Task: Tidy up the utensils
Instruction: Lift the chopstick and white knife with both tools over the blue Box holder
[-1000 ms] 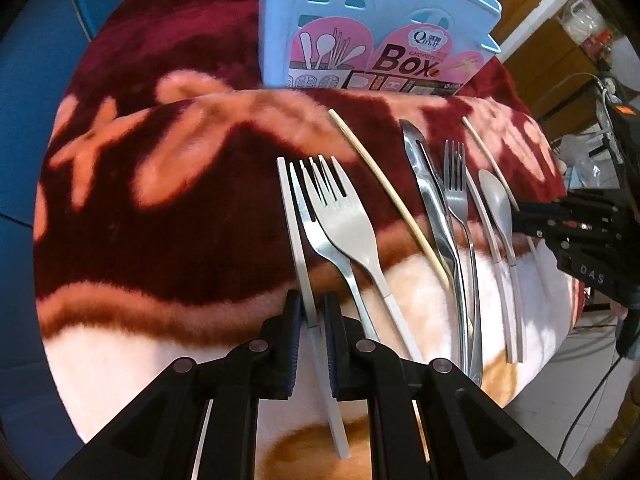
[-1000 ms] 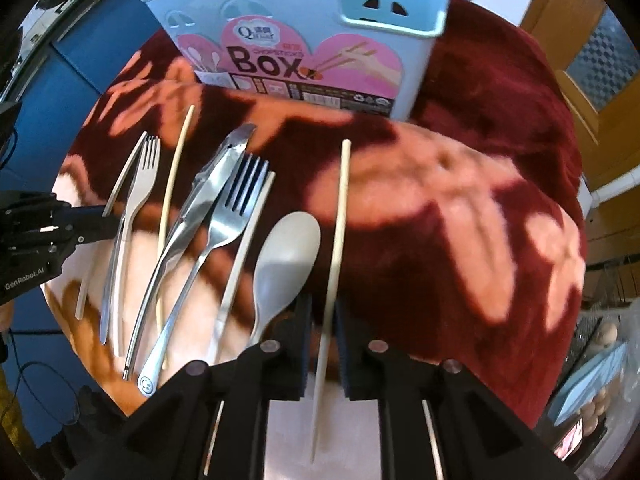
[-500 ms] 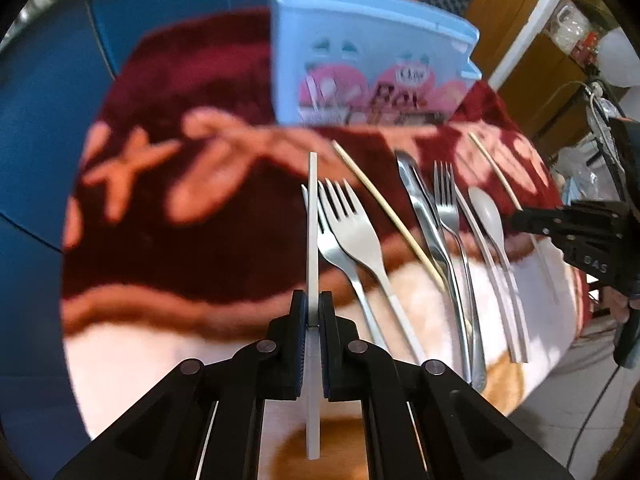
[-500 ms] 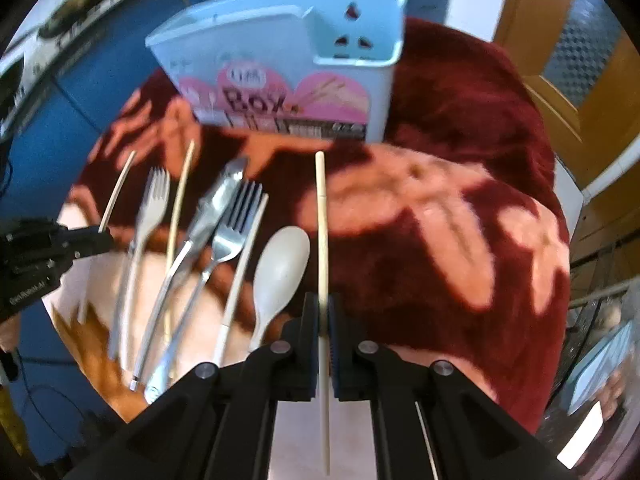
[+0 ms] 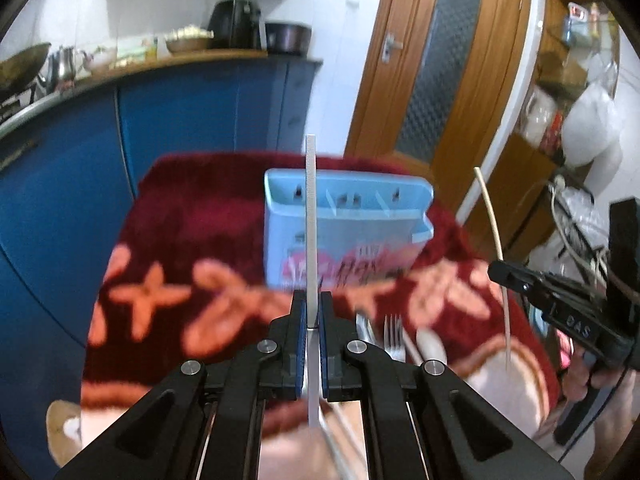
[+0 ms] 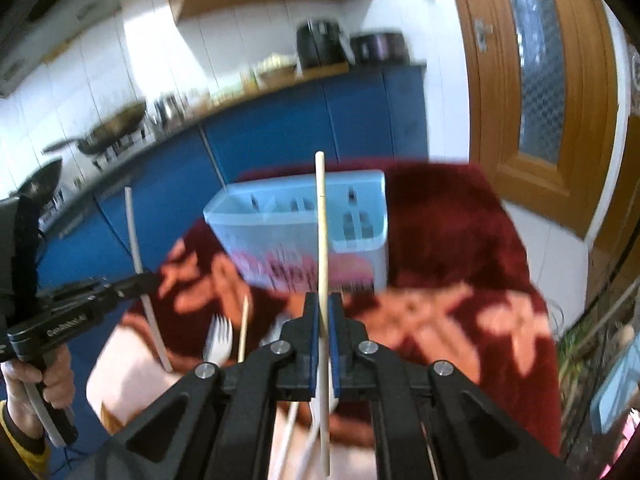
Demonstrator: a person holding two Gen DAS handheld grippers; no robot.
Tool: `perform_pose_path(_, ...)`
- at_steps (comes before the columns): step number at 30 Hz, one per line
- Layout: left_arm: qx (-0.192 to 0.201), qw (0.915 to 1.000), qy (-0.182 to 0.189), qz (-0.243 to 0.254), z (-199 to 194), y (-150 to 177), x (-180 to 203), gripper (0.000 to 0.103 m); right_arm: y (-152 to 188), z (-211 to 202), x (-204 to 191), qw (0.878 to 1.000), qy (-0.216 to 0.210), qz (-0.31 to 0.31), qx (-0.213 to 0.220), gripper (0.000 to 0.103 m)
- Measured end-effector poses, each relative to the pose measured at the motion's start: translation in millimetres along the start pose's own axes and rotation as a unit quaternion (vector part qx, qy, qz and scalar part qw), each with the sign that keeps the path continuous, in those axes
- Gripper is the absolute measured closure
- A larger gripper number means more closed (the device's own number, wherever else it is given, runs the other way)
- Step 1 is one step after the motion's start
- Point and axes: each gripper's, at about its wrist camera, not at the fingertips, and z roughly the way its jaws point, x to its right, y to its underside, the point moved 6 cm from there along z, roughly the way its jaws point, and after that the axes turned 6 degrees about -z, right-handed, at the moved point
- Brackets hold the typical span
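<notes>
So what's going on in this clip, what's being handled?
A person holds a tool in each hand, and each is shut on one chopstick held clear of the red blanket. The left tool grips a white chopstick; the right tool grips a beige chopstick. The light blue utensil box stands ahead with open compartments. Forks, a spoon and another chopstick lie on the blanket.

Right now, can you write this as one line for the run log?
left tool: shut on white chopstick | right tool: shut on wooden chopstick | blue utensil box: empty | step: lifted, not inserted
</notes>
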Motion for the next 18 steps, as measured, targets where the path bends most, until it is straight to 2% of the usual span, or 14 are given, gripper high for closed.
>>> perform_pose_path(6, 0.063, 0.9974, 0.02, -0.027, -0.2, -40.4, 4.5, 0.098, -30.2, -2.9, 3.0, 0.998, 0.008, -0.022, 0.066, 0.097)
perform_pose_path(13, 0.121, 0.991, 0.035, -0.044, 1.9, -91.7, 4.5, 0.098, -59.1, 13.9, 14.7, 0.994, -0.003, -0.011, 0.111, 0.097)
perform_pose_path(18, 0.157, 0.9871, 0.012, -0.028, 12.0, -111.1, 4.2, 0.098, -77.4, 29.6, 20.6, 0.989, -0.009, -0.013, 0.144, 0.097)
